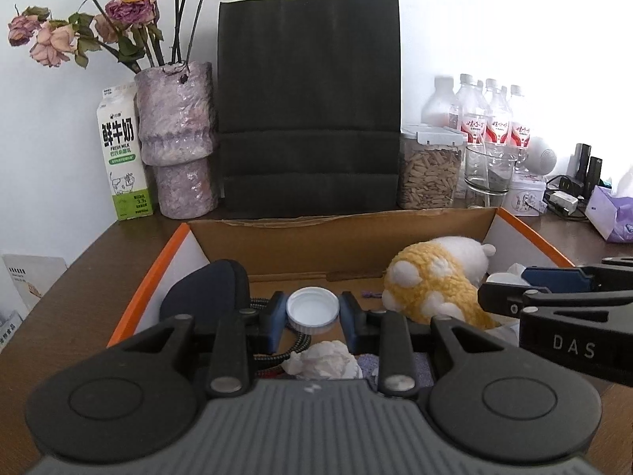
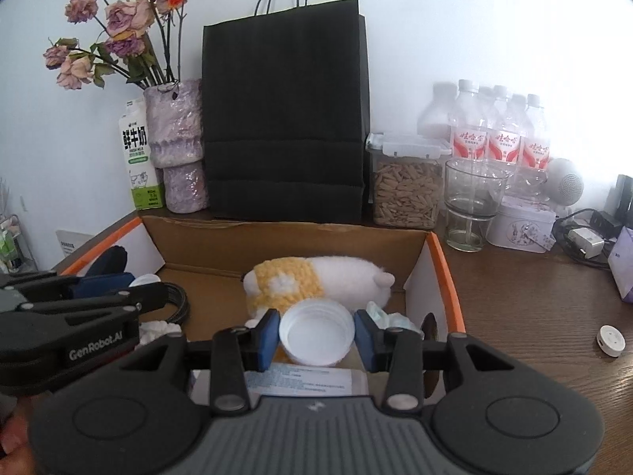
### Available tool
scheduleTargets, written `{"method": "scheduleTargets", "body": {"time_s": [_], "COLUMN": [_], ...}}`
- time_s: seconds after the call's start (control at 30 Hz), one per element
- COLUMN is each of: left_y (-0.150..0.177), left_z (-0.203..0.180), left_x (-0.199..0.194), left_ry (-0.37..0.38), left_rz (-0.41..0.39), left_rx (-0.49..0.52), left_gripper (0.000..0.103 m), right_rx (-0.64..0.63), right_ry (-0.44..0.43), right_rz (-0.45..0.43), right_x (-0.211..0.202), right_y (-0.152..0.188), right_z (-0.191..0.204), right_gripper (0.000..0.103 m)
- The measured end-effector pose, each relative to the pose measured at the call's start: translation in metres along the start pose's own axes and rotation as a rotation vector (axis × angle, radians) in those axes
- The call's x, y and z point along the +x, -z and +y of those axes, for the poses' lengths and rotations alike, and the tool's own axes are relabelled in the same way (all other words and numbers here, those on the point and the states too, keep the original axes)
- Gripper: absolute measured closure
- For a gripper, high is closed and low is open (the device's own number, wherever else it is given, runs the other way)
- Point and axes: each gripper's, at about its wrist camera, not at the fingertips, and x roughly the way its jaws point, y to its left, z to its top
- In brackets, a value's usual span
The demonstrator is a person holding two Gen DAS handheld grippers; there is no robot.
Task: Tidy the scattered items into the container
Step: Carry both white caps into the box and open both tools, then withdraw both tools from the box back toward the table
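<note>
Two caps (image 1: 312,310) (image 2: 315,332) between fingers (image 1: 273,318) (image 2: 266,338)

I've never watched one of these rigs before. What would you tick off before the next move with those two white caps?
1. Left claw grips the small white cap: ok, both pads press on it.
2. Right claw grips the wide white lid: cannot tell, its pads sit right at the rim.
3. Both claws are over the cardboard box: ok.
4. Free landing spot below the lid: cannot tell, the plush toy lies close behind it.
5. Nothing left outside: not ok, a white round disc lies on the table.
</note>
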Motion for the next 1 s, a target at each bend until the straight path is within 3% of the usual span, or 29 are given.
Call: {"method": "scheduleTargets", "body": {"time_s": [0.07, 0.13, 0.2, 0.23, 0.27, 0.33, 0.43, 0.5, 0.53, 0.63, 1.0], "left_y": [0.001, 0.000, -0.002, -0.003, -0.003, -0.006, -0.010, -0.013, -0.014, -0.016, -0.017], "left_z": [-0.002, -0.003, -0.003, -0.004, -0.005, -0.008, -0.008, -0.005, -0.003, 0.001, -0.001], "left_x": [-0.001, -0.004, -0.006, -0.008, -0.011, -0.015, -0.020, -0.021, -0.022, -0.024, -0.026], "left_ry": [-0.018, -0.027, -0.037, -0.039, -0.046, -0.098, -0.120, -0.137, -0.151, -0.123, -0.145], "left_rz": [-0.010, -0.021, -0.032, -0.039, -0.043, -0.056, -0.069, -0.063, -0.069, -0.067, -0.078], "left_rx": [0.011, 0.018, 0.024, 0.030, 0.036, 0.056, 0.064, 0.041, 0.029, 0.013, 0.014], "left_gripper": [0.069, 0.063, 0.054, 0.048, 0.035, 0.021, 0.016, 0.004, 0.000, 0.000, 0.000], "right_rx": [0.011, 0.020, 0.019, 0.017, 0.013, 0.004, 0.010, 0.013, 0.015, 0.025, 0.009], "right_ry": [-0.005, -0.008, -0.003, 0.001, 0.007, 0.020, 0.013, 0.019, 0.028, 0.024, 0.025], "right_rz": [-0.006, -0.011, -0.017, -0.021, -0.027, -0.036, -0.039, -0.035, -0.036, -0.045, -0.058], "right_x": [-0.002, -0.003, -0.006, -0.007, -0.009, -0.012, -0.016, -0.018, -0.019, -0.021, -0.028], "right_y": [0.000, 0.000, -0.001, -0.002, -0.002, -0.003, -0.007, -0.008, -0.009, -0.010, -0.012], "right_z": [-0.002, -0.003, -0.004, -0.004, -0.003, -0.002, -0.003, -0.004, -0.005, -0.006, -0.001], "right_gripper": [0.047, 0.042, 0.037, 0.029, 0.019, 0.015, 0.013, 0.008, 0.000, 0.000, 0.000]}}
